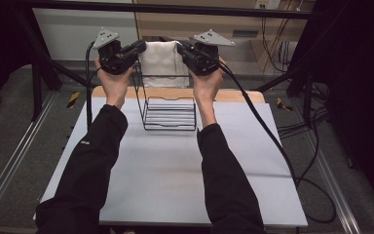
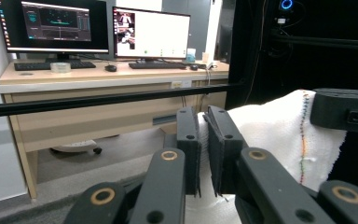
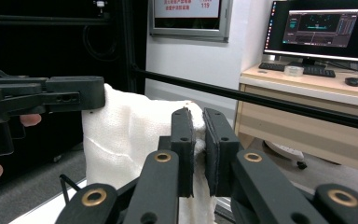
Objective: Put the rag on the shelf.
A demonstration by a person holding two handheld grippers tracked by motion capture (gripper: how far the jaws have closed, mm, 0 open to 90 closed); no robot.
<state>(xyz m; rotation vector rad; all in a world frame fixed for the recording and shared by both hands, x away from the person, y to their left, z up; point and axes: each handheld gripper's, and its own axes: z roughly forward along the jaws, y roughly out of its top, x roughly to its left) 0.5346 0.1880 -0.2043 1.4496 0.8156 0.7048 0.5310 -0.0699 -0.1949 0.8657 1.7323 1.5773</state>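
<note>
White woven cloth towel [image 1: 159,61] held in air above far edge of bench [image 1: 175,185], stretched between two grippers, over black wire rack [image 1: 168,113]. Towel's top edge runs side to side, left gripper to right gripper; rest hangs straight down toward rack. Left gripper [image 1: 137,48] jaws clenched on towel's upper left corner; right gripper [image 1: 182,48] jaws clenched on upper right corner. Coloured stitching runs down one towel edge in left gripper view. Rack stands on bench, just below towel.
</note>
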